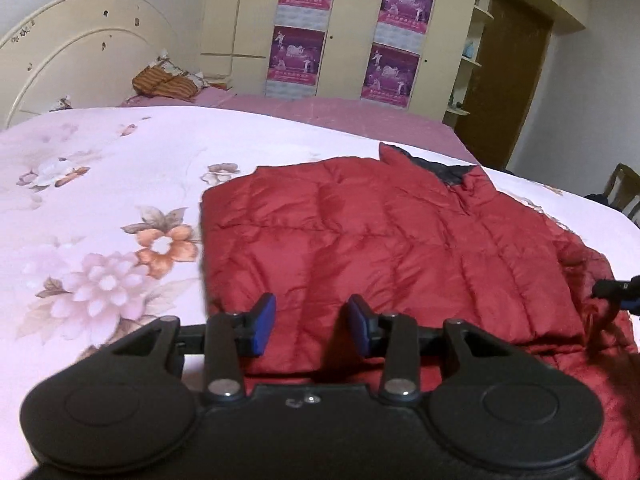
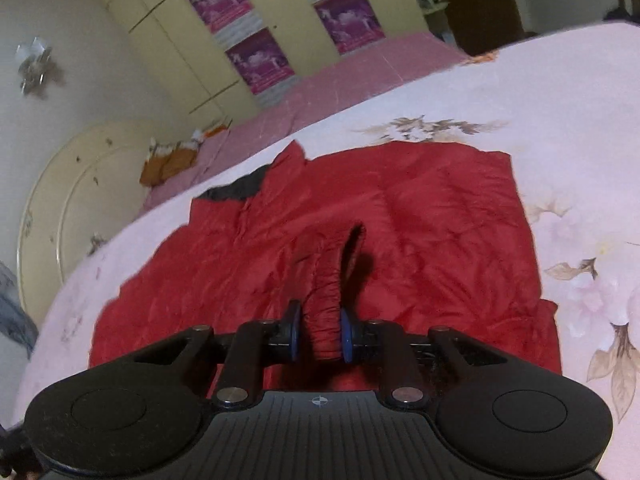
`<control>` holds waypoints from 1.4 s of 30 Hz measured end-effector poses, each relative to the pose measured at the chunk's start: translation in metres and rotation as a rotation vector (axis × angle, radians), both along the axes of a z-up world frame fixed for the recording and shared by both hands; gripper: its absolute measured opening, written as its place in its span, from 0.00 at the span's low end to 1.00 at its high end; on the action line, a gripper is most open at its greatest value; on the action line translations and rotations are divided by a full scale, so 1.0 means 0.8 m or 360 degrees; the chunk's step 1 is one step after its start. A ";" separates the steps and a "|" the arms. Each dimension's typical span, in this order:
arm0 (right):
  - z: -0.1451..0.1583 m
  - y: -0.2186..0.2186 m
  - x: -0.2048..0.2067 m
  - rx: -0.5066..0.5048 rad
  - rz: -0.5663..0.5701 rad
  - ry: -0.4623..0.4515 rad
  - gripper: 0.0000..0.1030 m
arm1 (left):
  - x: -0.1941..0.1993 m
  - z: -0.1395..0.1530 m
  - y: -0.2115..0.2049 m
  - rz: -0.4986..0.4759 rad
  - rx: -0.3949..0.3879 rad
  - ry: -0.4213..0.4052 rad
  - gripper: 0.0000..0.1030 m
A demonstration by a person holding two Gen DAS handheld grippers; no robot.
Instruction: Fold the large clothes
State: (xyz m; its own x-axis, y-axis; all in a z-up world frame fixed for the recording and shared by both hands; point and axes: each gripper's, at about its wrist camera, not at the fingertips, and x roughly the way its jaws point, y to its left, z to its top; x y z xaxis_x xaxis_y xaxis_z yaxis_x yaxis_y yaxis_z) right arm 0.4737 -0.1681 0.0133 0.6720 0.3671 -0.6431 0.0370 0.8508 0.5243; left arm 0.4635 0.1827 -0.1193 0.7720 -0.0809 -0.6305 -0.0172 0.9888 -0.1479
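Right wrist view, near first: right tongs (image 2: pixel 320 334) clamped narrow on bunched sleeve cuff (image 2: pixel 325 320) of red quilted puffer jacket (image 2: pixel 420 216), cuff lifted clear of jacket body, sleeve hanging down toward it. Left wrist view: left tongs (image 1: pixel 312 328) wide apart, empty, hovering over near hem of same jacket, touching nothing as far as visible.

Jacket spread flat on pink floral quilt of bed (image 1: pixel 100 200); long axis runs away from both tongs, hem near, dark-lined collar (image 1: pixel 440 168) far. Key relation: held sleeve sits at jacket's right flank, body lies left of and ahead of right tongs, so likely next move = carry cuff across body toward centre line. Right tongs nearer that job; left free to pin hem or left edge.

Nothing on jacket in the way. Risk: puffy fill springing back, slick shell sliding on quilt.

Further out: striped orange pillow (image 1: pixel 168 84) by cream headboard (image 1: pixel 80 48), cream wardrobe with purple posters (image 1: pixel 304 20), brown door (image 1: pixel 508 76).
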 end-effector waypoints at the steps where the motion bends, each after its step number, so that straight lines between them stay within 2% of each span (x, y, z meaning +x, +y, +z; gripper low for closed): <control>1: -0.003 0.000 -0.003 -0.0013 -0.0006 0.0013 0.19 | 0.000 0.000 0.003 -0.0014 -0.0005 0.0011 0.38; 3: -0.008 -0.003 -0.009 -0.0048 -0.0032 0.0046 0.19 | -0.001 0.007 0.006 -0.0038 -0.0003 0.0002 0.38; 6: 0.000 -0.012 -0.023 -0.0073 -0.0099 -0.0005 0.19 | -0.001 0.018 0.009 -0.0075 -0.0003 -0.0077 0.40; 8: -0.005 -0.010 -0.023 -0.0157 -0.0115 0.0011 0.19 | 0.015 0.006 0.011 -0.0088 0.0031 -0.0006 0.40; 10: -0.019 -0.009 -0.010 -0.0205 -0.0111 0.0092 0.19 | 0.030 -0.013 0.017 -0.0116 -0.0008 0.0100 0.42; 13: -0.019 -0.007 -0.013 -0.0249 -0.0098 0.0095 0.20 | 0.033 -0.006 0.025 -0.0134 -0.0030 0.0116 0.41; 15: -0.003 -0.012 -0.021 -0.0292 -0.0117 0.0052 0.22 | 0.027 0.009 0.036 -0.0123 -0.0057 0.0044 0.44; 16: 0.008 -0.013 -0.026 -0.0333 -0.0155 0.0016 0.49 | 0.026 0.019 0.042 -0.0122 -0.0097 -0.0015 0.48; 17: 0.022 -0.014 -0.033 -0.0376 -0.0203 -0.0073 0.69 | 0.029 0.025 0.045 -0.0115 -0.0113 -0.0054 0.61; 18: 0.032 -0.009 -0.034 -0.0388 -0.0192 -0.0163 0.79 | 0.039 0.030 0.043 -0.0129 -0.0104 -0.0084 0.73; 20: 0.040 0.013 -0.011 -0.0442 -0.0092 -0.0189 0.75 | 0.066 0.031 0.031 -0.0184 -0.0061 -0.0075 0.72; 21: 0.040 0.027 0.002 -0.0460 -0.0041 -0.0193 0.63 | 0.082 0.028 0.025 -0.0217 -0.0062 -0.0059 0.71; 22: 0.037 0.043 0.016 -0.0482 0.0024 -0.0203 0.57 | 0.096 0.023 0.019 -0.0239 -0.0060 -0.0037 0.70; 23: 0.031 0.058 0.029 -0.0511 0.0077 -0.0206 0.56 | 0.110 0.016 0.014 -0.0254 -0.0049 -0.0008 0.67; 25: 0.008 0.087 0.055 -0.0581 0.0186 -0.0154 0.49 | 0.131 -0.001 0.010 -0.0263 0.0020 0.0051 0.69; 27: -0.025 0.103 0.077 -0.0695 0.0241 -0.0057 0.49 | 0.144 -0.022 0.016 -0.0267 0.0036 0.0110 0.71; 28: -0.040 0.104 0.081 -0.0710 0.0267 -0.0056 0.49 | 0.145 -0.029 0.022 -0.0266 0.0002 0.0108 0.71; 30: -0.048 0.104 0.076 -0.0710 0.0256 -0.0098 0.50 | 0.143 -0.032 0.023 -0.0286 0.0021 0.0092 0.71; 33: -0.046 0.107 0.069 -0.0709 0.0236 -0.0096 0.50 | 0.138 -0.030 0.024 -0.0277 0.0022 0.0088 0.71; 35: -0.037 0.109 0.066 -0.0715 0.0210 -0.0081 0.50 | 0.127 -0.013 0.022 -0.0241 0.0048 0.0068 0.69; 37: -0.016 0.108 0.064 -0.0760 0.0136 -0.0140 0.50 | 0.099 0.011 0.017 -0.0250 0.0007 -0.0041 0.79; 38: -0.003 0.109 0.051 -0.0732 0.0118 -0.0205 0.52 | 0.088 0.019 0.010 -0.0273 -0.0034 -0.0058 0.79; 39: 0.005 0.111 0.045 -0.0686 0.0131 -0.0213 0.60 | 0.077 0.025 -0.001 -0.0316 -0.0043 -0.0070 0.80; 42: 0.006 0.132 0.022 -0.0646 0.0211 -0.0203 0.61 | 0.050 0.025 -0.036 -0.0389 0.0023 -0.0068 0.79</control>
